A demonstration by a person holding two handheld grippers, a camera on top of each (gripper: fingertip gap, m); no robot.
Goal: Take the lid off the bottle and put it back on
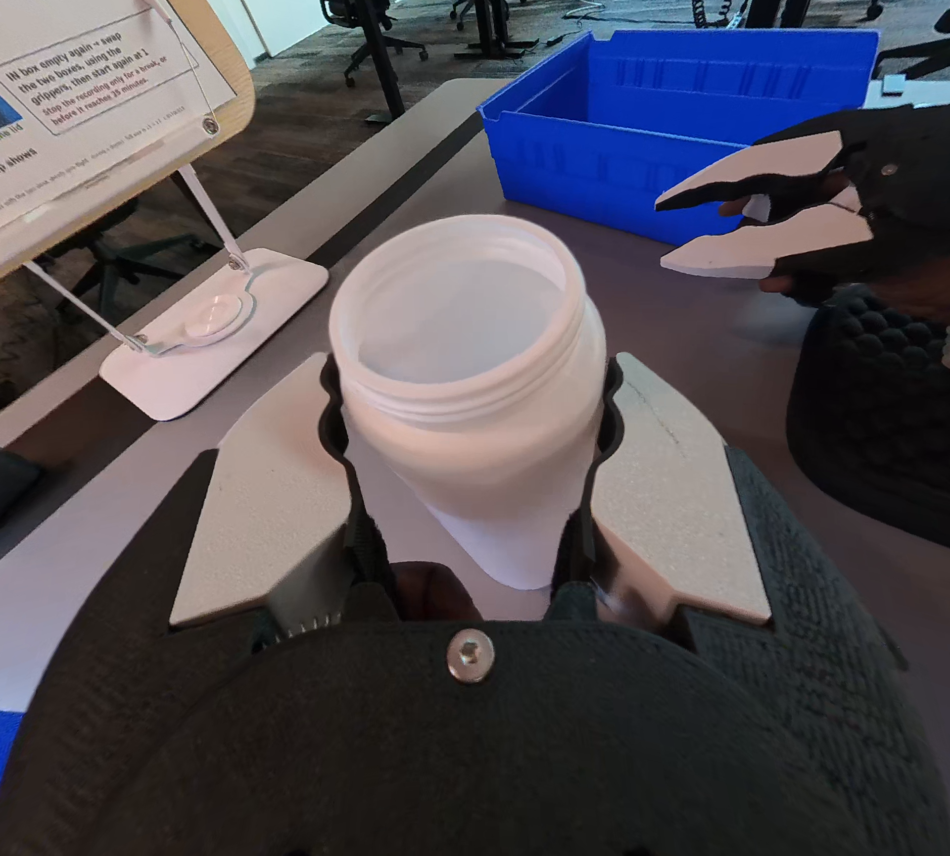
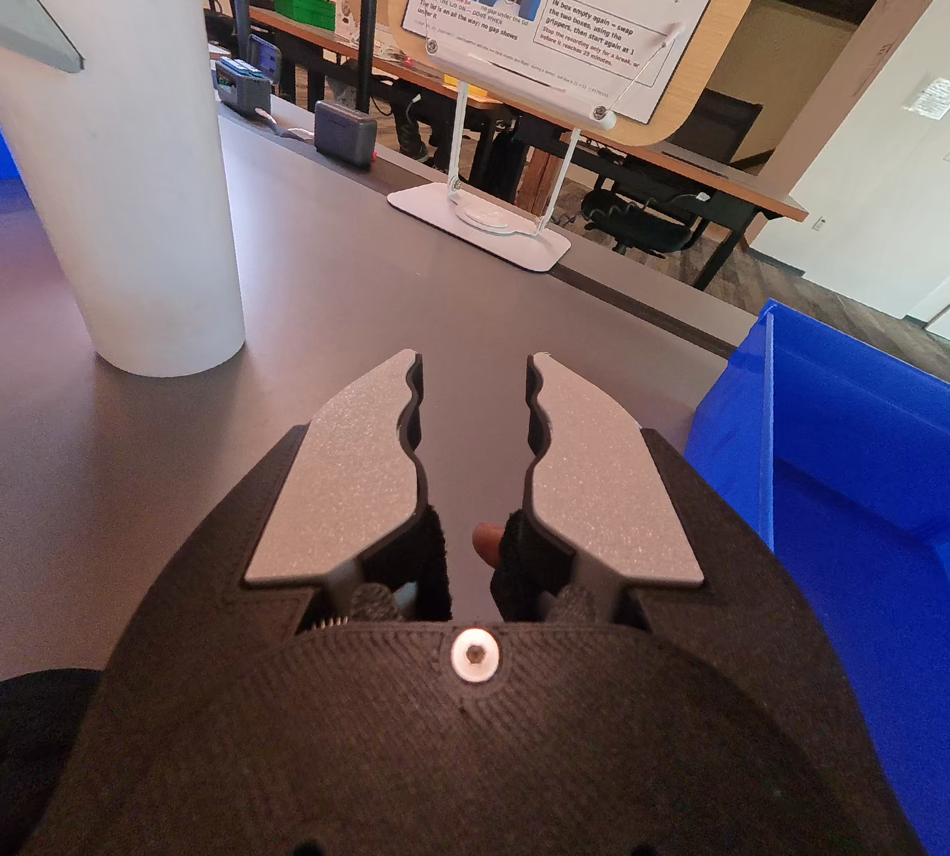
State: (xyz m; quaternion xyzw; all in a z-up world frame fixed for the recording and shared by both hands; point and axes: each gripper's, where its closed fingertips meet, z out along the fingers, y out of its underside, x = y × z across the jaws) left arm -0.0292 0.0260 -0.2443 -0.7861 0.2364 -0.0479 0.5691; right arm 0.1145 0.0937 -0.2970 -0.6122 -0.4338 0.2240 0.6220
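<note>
White lidless bottle clamped in left hand-held gripper, right hand-held gripper narrowly parted, empty, beside it

The bottle hides its own base behind the left gripper, and in the right wrist view the top edge cuts off its neck. The blue box runs off the right edge there. The instruction board is cropped at the left, its smallest print unreadable.

Bottle stands on table, bin behind it.
</note>
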